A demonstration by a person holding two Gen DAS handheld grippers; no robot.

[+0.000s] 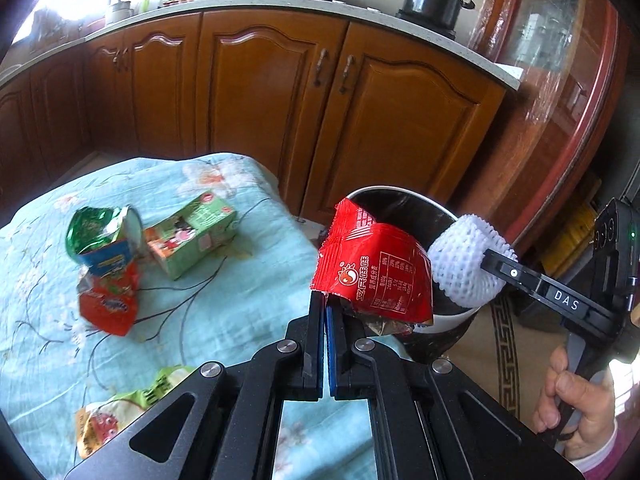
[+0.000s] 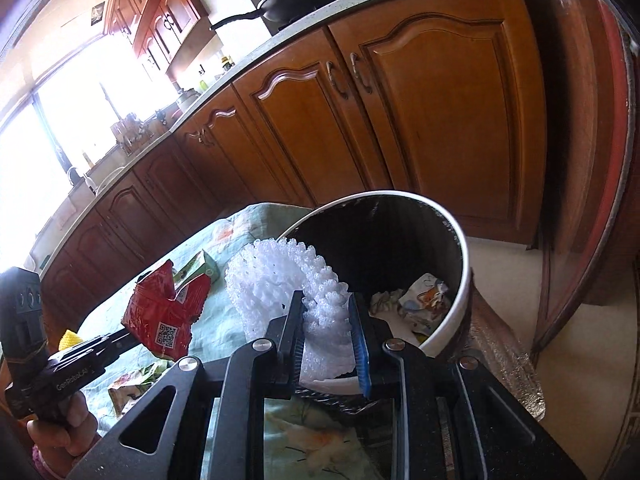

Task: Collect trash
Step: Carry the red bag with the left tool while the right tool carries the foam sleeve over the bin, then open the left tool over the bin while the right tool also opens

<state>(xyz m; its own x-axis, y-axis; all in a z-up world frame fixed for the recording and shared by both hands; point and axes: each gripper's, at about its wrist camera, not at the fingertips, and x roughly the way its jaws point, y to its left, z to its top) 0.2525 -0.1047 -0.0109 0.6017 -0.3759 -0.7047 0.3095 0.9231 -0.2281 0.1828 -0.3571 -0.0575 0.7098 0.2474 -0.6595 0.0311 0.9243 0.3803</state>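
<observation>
Kitchen cabinets (image 1: pixel 280 92) of brown wood back the scene. Left gripper (image 1: pixel 326 304): jaws fully closed, pinching the red snack wrapper (image 1: pixel 376 268) just beside the bin rim. Right gripper (image 2: pixel 326 316): jaws narrowly parted, clamping the white foam net (image 2: pixel 280 280) above the rim of the white trash bin (image 2: pixel 460 280). Crumpled paper (image 2: pixel 424 304) lies inside the bin. Beside the bin, the floral-cloth table (image 1: pixel 248 292) carries a green carton (image 1: pixel 192 236) and a crushed can (image 1: pixel 104 240).

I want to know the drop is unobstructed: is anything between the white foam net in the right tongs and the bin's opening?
No. In the right wrist view the foam net already overlaps the bin rim; nothing lies between.
</observation>
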